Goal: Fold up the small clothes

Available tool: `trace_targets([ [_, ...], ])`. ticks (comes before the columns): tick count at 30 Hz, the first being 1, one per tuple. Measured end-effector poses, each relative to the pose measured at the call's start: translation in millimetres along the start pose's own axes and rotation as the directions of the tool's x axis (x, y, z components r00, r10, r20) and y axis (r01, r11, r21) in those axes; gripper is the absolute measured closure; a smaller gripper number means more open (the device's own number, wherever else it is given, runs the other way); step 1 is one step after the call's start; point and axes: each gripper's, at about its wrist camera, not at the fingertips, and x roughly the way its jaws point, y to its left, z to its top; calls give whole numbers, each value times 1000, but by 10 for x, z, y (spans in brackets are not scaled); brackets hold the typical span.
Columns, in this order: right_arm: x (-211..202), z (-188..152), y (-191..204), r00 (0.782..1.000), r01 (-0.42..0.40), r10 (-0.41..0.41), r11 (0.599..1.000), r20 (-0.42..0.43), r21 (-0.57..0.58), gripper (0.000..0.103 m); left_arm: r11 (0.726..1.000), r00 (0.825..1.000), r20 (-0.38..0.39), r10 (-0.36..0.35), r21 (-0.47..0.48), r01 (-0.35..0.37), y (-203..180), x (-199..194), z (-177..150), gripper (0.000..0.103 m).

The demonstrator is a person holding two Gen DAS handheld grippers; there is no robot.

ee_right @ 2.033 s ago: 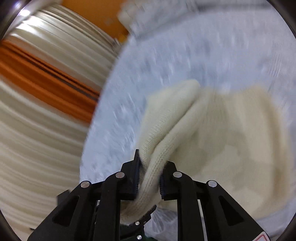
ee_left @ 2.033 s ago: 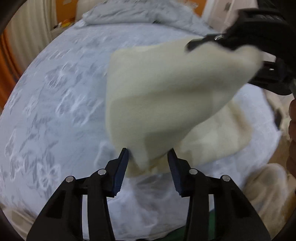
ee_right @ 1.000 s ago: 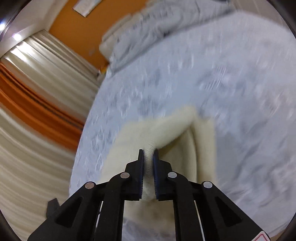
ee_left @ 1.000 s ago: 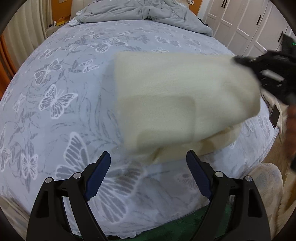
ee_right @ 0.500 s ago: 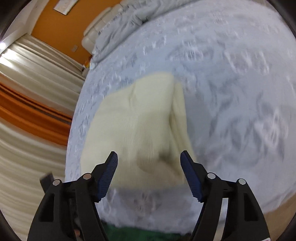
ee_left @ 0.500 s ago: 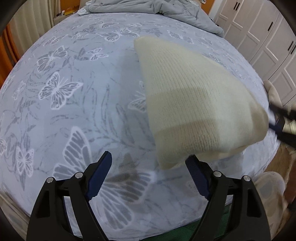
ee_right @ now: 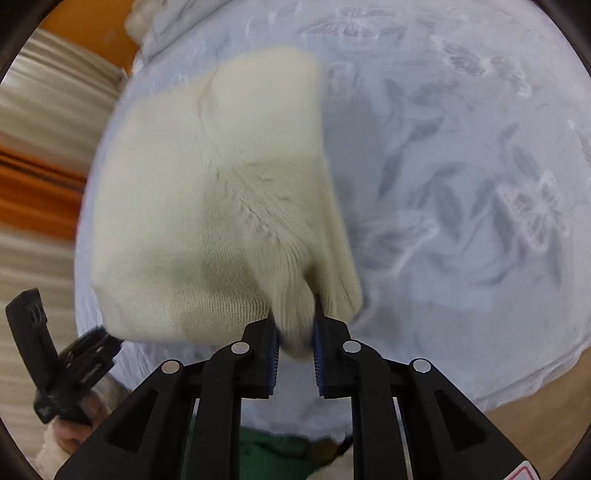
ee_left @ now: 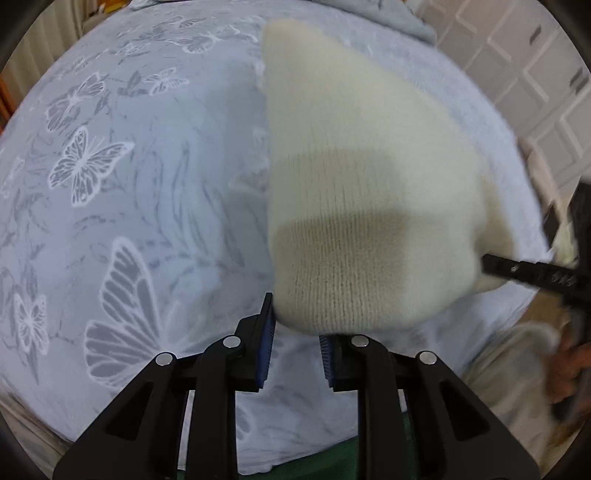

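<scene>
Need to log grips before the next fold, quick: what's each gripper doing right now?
Left gripper: fingers just closing at the cream knit's near edge; grip cannot be told.
Right gripper: closed on a bunched fold of the knit.

knit garment (ee_left: pixel 362 206) lies on the bedspread (ee_left: pixel 147 184), crumpled duvet (ee_left: pixel 406 18) behind it.

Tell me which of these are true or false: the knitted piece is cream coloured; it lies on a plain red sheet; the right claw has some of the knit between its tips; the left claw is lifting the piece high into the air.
1. The knitted piece is cream coloured: true.
2. It lies on a plain red sheet: false. The sheet is pale grey-blue with butterflies.
3. The right claw has knit between its tips: true; a bunched edge is pinched there.
4. The left claw is lifting the piece high: false. The piece rests on the bed, its near edge at the claw's tips.
</scene>
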Motion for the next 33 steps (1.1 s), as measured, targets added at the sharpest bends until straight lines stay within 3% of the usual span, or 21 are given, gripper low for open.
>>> trace_targets([
  [2, -263, 3, 112, 995, 63, -59, 997, 82, -48, 68, 999, 999, -25, -32, -14, 32, -7, -63, -59, 80],
  [3, -388, -15, 125, 988, 101, -96, 994, 118, -39, 56, 999, 999, -22, -32, -18, 32, -11, -140, -84, 75],
  [5, -741, -83, 192, 962, 155, -145, 988, 233, -23, 56, 999, 999, 9, -33, 2, 33, -28, -312, -133, 57],
  [6, -832, -88, 243, 958, 132, -119, 991, 260, -35, 61, 999, 999, 44, -27, 19, 26, -51, -452, -164, 50],
  [7, -948, -81, 380, 959, 64, -41, 995, 281, -74, 74, 999, 997, 71, -14, 34, 11, -70, -546, -184, 47],
  [8, -992, -71, 478, 958, 18, 12, 995, 285, -101, 79, 999, 996, 88, 0, 47, -4, -88, -614, -195, 45],
  [9, -1008, -49, 637, 958, -35, 73, 989, 276, -142, 83, 998, 995, 103, 17, 53, -22, -109, -683, -207, 39],
  [12, -769, 47, 1137, 962, -134, 188, 957, 198, -258, 86, 999, 994, 111, 22, 41, -27, -117, -791, -194, 37],
  [13, -578, 80, 1261, 971, -143, 189, 951, 149, -275, 86, 999, 994, 108, 19, 35, -23, -112, -802, -169, 37],
  [15, 174, 151, 1397, 998, -54, 57, 945, -1, -322, 89, 1000, 993, 116, 24, 18, -26, -74, -851, -151, 37],
  [16, 366, 140, 1379, 998, -65, 53, 944, -46, -324, 90, 1000, 993, 117, 25, 10, -26, -57, -873, -148, 37],
  [18, 214, 154, 1364, 994, -106, 99, 952, -37, -289, 90, 1000, 993, 111, 27, 3, -27, -21, -903, -136, 36],
  [21, -357, 121, 1267, 988, -105, 132, 957, 83, -272, 89, 999, 992, 124, 38, -4, -38, 9, -939, -134, 28],
  [24, -411, 114, 1017, 989, 26, 8, 975, 148, -221, 89, 1000, 992, 122, 26, -8, -25, -11, -901, -101, 28],
  [26, -4, 119, 713, 982, 182, -169, 965, 82, -189, 94, 1000, 992, 122, 26, -6, -26, -41, -883, -78, 28],
  [27, 126, 100, 620, 989, 142, -134, 975, 60, -168, 94, 1000, 992, 123, 31, -6, -30, -66, -877, -67, 28],
  [30, -264, 153, 570, 992, 53, -39, 992, 123, -116, 93, 999, 991, 127, 35, 15, -37, -141, -874, -32, 28],
  [33, -632, 313, 496, 974, 62, -39, 993, 223, -98, 89, 998, 991, 130, 43, 29, -47, -203, -859, -4, 28],
])
